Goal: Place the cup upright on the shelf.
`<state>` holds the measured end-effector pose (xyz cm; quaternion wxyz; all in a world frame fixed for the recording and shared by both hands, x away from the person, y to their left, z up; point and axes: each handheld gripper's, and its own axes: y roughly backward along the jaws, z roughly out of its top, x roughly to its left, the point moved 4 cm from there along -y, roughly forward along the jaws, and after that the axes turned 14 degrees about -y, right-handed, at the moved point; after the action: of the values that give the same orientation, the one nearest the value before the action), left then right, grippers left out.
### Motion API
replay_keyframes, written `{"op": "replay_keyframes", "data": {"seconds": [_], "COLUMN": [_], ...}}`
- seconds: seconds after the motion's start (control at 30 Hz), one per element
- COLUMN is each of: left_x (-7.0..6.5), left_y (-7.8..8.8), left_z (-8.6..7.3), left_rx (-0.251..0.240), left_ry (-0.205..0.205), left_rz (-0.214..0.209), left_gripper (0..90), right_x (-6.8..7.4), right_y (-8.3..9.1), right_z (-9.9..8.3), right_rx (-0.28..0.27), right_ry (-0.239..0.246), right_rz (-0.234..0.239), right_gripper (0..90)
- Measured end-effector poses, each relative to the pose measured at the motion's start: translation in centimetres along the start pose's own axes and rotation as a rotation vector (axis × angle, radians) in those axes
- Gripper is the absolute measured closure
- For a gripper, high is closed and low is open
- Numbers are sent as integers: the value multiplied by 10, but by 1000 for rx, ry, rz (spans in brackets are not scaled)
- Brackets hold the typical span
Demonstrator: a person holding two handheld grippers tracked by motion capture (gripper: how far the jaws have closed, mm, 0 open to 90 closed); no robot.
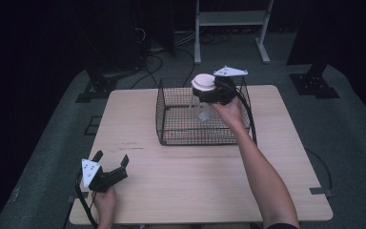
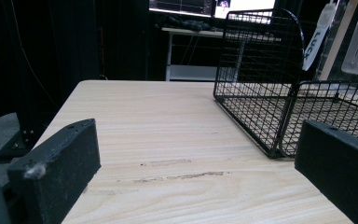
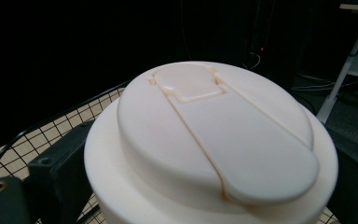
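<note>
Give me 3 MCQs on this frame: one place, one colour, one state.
1. Where is the wire basket? A far half of the table B near left corner C floor
2. The lid on the clear container is: A black B white C blue
3. The left gripper is: A shut on the lid B open C shut on the basket

A: high view shows it past the table middle. B: creamy white in right gripper view. B: jaws stand apart over bare wood; the right gripper clamps the container.
</note>
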<state>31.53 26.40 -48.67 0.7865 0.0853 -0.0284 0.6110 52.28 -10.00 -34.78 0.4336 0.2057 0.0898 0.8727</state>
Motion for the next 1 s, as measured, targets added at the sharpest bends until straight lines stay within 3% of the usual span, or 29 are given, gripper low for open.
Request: {"op": "replay_keyframes", "data": {"seconds": [0.7,1.0], "left_x": [1,1], "left_y": [0,0], "left_z": [0,0], "left_rx": [-2,-1], "left_ry": [4,5], "left_rz": [1,0], "left_gripper": [0,0], "right_x": [-15,-17], "right_y": [-18,-26], "right_z": [-23,-31], "right_rx": [33,63], "right_ry": [-34,-26], "right_rz": [-18,-32], "right_gripper": [45,45]}}
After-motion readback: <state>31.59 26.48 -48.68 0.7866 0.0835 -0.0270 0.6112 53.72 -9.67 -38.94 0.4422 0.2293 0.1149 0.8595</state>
